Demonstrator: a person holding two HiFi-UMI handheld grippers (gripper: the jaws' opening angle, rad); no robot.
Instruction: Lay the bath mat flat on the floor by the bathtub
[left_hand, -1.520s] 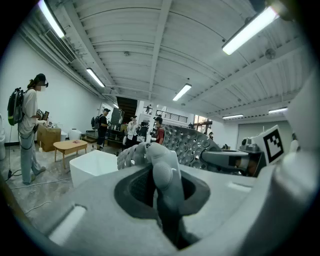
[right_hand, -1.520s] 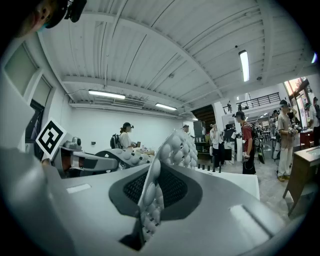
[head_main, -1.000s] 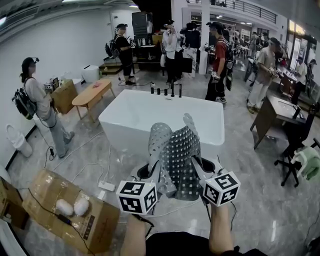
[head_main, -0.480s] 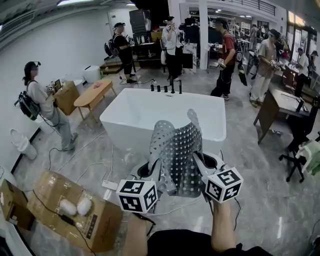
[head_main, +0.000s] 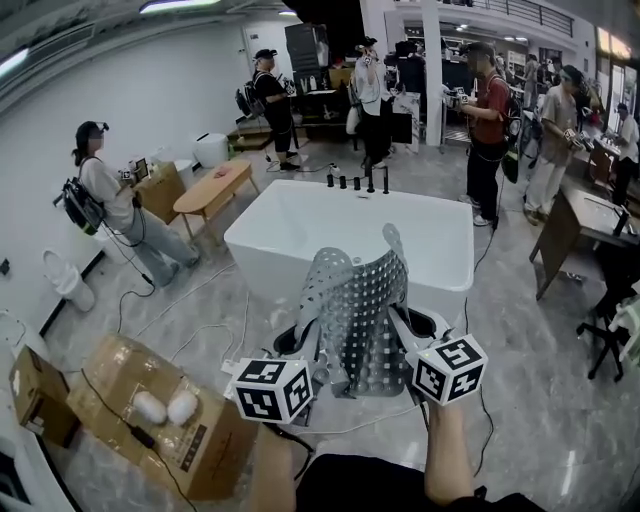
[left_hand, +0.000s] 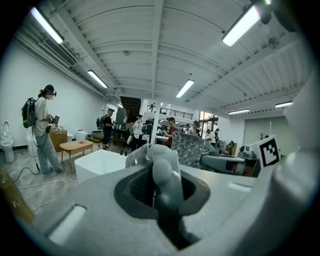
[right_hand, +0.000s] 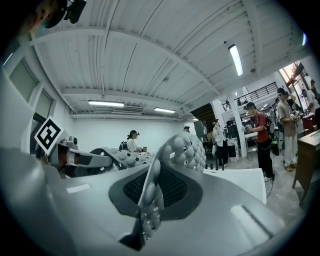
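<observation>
Two grippers hold one mat (head_main: 360, 300) up in the lower middle of the head view, in front of the white tub (head_main: 300, 225); it does not touch the floor (head_main: 530, 400) yet. At the lower left of the frame a box (head_main: 150, 430) lies on the floor, well apart from the mat. Next to the right is the left gripper (head_main: 312, 348): in its own view the jaws are pressed together on a crumpled grey fold of the mat's edge. In the middle the mat stands upright between both grippers, full of holes and round bumps, and its upper corners curl over. At the lower right, the right gripper (head_main: 398, 330) has its jaws almost together, and they pinch the thin bumpy edge of the mat.

I judge the mat to be light, soft and rubbery: it bends under its own weight and will not keep a flat shape in the air. The bumps probably help the pads not to slip. Both grips sit rather near each other on the lower edge, so the sheet buckles; holding two corners of one edge, far apart, should let it hang straight before lowering it beside the tub
</observation>
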